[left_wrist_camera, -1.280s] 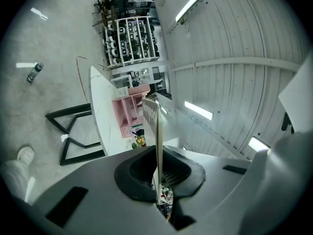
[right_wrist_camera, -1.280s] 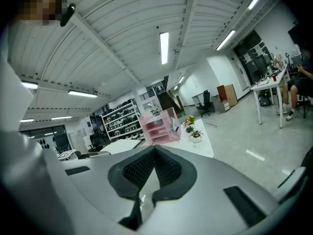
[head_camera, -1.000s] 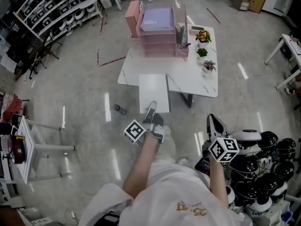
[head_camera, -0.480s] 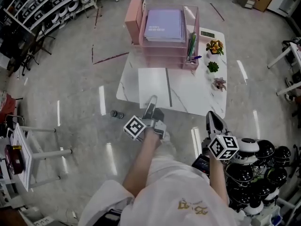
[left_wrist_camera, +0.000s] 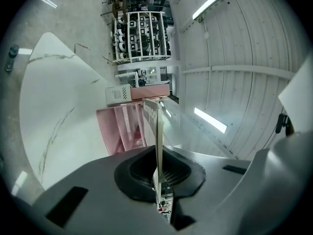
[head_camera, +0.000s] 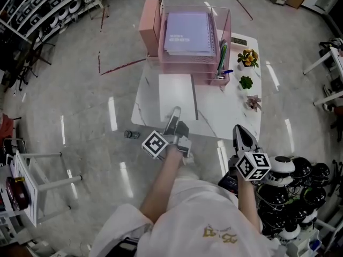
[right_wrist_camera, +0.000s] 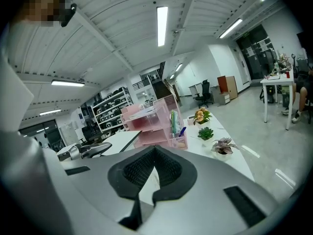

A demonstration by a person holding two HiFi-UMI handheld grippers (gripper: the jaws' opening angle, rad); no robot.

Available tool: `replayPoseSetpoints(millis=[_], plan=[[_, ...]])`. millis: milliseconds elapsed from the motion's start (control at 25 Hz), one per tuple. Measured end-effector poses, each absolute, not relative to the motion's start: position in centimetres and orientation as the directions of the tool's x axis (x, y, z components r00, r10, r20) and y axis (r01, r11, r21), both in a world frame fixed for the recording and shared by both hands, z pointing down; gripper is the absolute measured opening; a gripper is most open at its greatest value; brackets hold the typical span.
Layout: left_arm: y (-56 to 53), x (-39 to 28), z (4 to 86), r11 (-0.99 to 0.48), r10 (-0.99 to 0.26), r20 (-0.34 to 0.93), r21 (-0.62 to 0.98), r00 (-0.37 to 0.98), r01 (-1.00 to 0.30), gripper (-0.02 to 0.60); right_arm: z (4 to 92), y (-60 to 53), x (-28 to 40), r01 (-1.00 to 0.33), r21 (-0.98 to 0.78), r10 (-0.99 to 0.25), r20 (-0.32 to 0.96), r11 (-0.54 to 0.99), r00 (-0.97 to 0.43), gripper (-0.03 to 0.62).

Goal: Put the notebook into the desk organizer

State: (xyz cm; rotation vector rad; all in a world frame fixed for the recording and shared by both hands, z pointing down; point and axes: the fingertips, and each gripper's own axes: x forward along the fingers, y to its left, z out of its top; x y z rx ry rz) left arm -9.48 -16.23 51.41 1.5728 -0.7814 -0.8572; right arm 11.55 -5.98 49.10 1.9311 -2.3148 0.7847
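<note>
**Notebook held at the front of the organizer**

The white notebook [head_camera: 177, 94] lies flat over the near left part of the table [head_camera: 233, 111], its far edge close to the open front of the pink desk organizer [head_camera: 182, 68]. None of it is inside a tier. Whether it rests on the tabletop or hangs just above it cannot be told.

The left gripper [head_camera: 174, 113] is clamped on the notebook's near edge. In the left gripper view the cover stands as a thin sheet pinched between the two pads [left_wrist_camera: 157, 173], with the pink trays beyond it.

A purple notebook [head_camera: 187, 32] lies on the organizer's top tier. Pens [head_camera: 221, 55] stand in the side pocket on its right, and a pink box [head_camera: 149, 19] stands against its left side. Three small potted plants [head_camera: 246, 82] line the table's right edge.

The right gripper [head_camera: 242, 135] is held low, off the table's near right corner, with its jaws together and nothing between them [right_wrist_camera: 149, 177]. Black and white helmets [head_camera: 300, 170] are piled on the floor to its right.
</note>
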Motion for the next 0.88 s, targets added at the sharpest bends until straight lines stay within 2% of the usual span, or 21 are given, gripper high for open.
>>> replayPoseSetpoints(millis=[360,880], plan=[[-18.2,-9.2,52.1,-0.149,-0.850,-0.112,0.988,0.515,-0.030,0.026,48.9,-6.6,12.0,-0.934,-0.345,-0.914,0.344,0.089,-0.214,0.012],[-20.0,-7.3,53.8,-0.112,-0.866,-0.072,0.992,0.494,-0.052,0.026,50.1,-9.8,12.7,-0.920,-0.357,-0.882,0.365,0.163,-0.298,0.012]])
